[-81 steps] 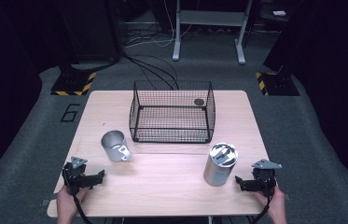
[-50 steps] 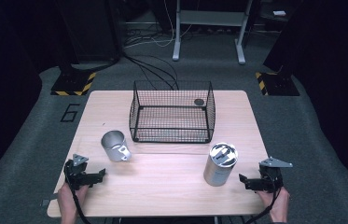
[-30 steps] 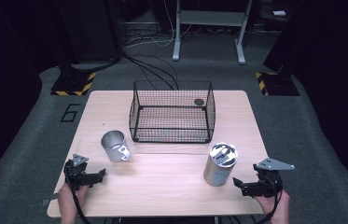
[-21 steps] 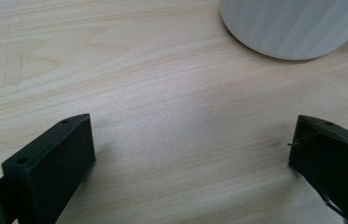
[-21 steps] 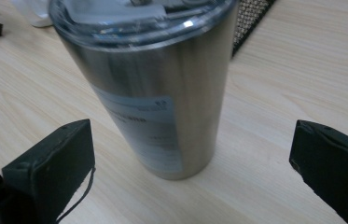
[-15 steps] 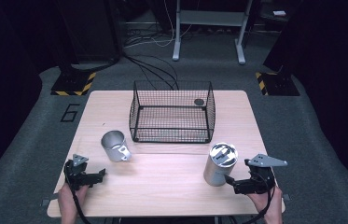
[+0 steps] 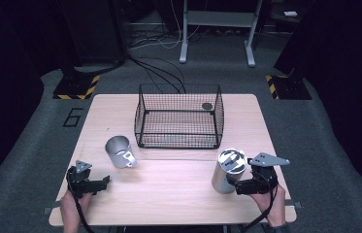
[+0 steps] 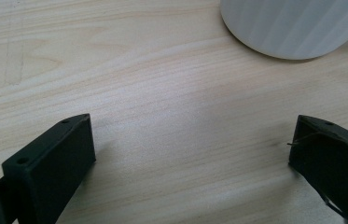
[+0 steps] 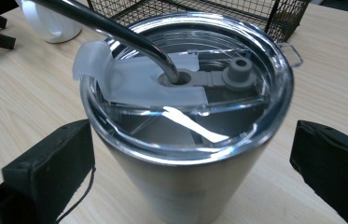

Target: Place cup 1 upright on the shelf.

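Presently the lidded steel tumbler (image 7: 229, 171) stands upright on the wooden surface (image 7: 169, 194), long axis vertical, between the released right hand-held gripper (image 7: 234, 183) jaws; left hand-held gripper (image 7: 105, 181) likewise released.

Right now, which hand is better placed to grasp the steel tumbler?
Right. The right gripper has its open jaws on both sides of the tumbler. The left gripper rests open near the table edge, far from it.

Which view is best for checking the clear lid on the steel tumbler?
Right gripper view: the steel tumbler's clear lid sits close up between open jaws, with its metal straw visible. The high view shows the lid small, from above. The left gripper view faces wooden table.
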Motion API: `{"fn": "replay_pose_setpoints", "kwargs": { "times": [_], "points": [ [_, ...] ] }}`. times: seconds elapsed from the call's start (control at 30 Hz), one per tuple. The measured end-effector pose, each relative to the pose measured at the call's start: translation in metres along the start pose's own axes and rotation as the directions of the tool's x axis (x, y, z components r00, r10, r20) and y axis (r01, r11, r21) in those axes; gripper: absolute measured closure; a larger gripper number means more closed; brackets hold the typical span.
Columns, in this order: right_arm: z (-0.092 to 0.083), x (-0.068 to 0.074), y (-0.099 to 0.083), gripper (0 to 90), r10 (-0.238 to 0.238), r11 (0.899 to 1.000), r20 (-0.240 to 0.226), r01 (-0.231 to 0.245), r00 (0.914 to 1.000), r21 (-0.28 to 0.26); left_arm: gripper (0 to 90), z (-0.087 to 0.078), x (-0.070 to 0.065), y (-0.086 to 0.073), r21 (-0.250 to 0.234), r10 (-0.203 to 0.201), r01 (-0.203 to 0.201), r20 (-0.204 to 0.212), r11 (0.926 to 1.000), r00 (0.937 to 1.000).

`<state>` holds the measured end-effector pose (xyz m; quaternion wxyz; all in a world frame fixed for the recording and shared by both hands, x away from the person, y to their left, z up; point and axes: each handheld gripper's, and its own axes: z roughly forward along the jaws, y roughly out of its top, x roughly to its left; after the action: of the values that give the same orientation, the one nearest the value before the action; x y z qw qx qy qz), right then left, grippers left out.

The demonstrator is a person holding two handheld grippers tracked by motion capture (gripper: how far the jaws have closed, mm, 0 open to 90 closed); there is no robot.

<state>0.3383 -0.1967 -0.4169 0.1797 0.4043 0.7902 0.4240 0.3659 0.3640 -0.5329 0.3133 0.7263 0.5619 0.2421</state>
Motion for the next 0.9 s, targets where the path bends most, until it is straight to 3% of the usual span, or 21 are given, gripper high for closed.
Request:
{"fn": "replay_pose_setpoints", "kwargs": {
  "times": [0.07, 0.47, 0.67, 0.9],
  "points": [
    [0.004, 0.001, 0.002, 0.0, -0.019, 1.0, 0.003, 0.019, 0.9998, -0.013, 0.1, 0.0, 0.0, 0.0, -0.001, 0.001, -0.001, 0.0, 1.0, 1.0],
    [0.018, 0.004, 0.008, 1.2, -0.016, 1.0, 0.001, 0.016, 0.9999, -0.025, 0.1, 0.0, 0.0, 0.0, -0.001, 0.001, -0.001, 0.0, 1.0, 1.0],
    [0.019, 0.003, 0.006, 2.1, -0.032, 0.998, 0.003, 0.032, 0.9995, -0.046, 0.1, 0.0, 0.0, 0.0, -0.001, 0.001, -0.001, 0.0, 1.0, 1.0],
    [0.019, 0.004, 0.008, 2.7, -0.038, 0.999, 0.016, 0.039, 0.9991, -0.032, 0.1, 0.0, 0.0, 0.0, -0.001, 0.001, -0.001, 0.0, 1.0, 1.0]
  ]
}}
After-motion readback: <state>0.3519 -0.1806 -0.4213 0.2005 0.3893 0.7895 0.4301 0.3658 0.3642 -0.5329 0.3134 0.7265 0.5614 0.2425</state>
